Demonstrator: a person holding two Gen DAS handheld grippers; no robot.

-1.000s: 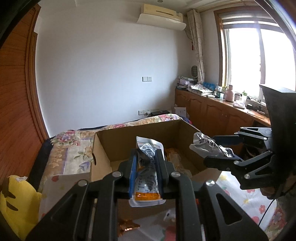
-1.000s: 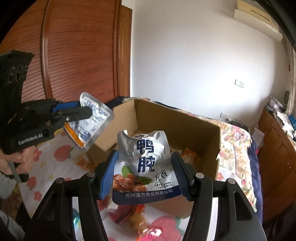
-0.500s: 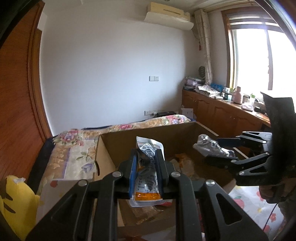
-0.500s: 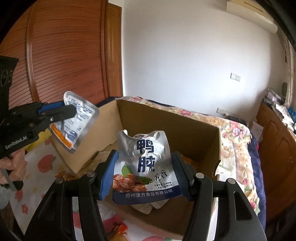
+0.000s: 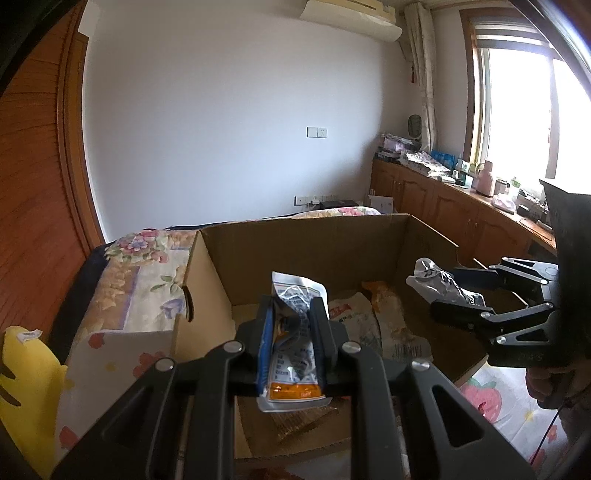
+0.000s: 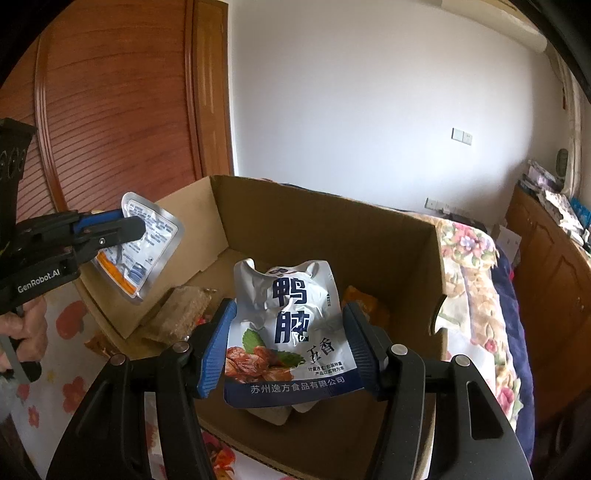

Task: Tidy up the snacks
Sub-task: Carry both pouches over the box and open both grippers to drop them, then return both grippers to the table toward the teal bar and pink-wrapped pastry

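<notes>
A white wall carries an air conditioner near the ceiling and a light switch. A bright window stands above a wooden cabinet crowded with small items. A flowered bedspread covers the bed; a yellow cushion lies beside a slatted wooden door.

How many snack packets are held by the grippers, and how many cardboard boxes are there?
Snack packets held: 2, the orange-striped packet in the left gripper and the duck packet in the right gripper
Cardboard box: 1
Total: 3
</notes>
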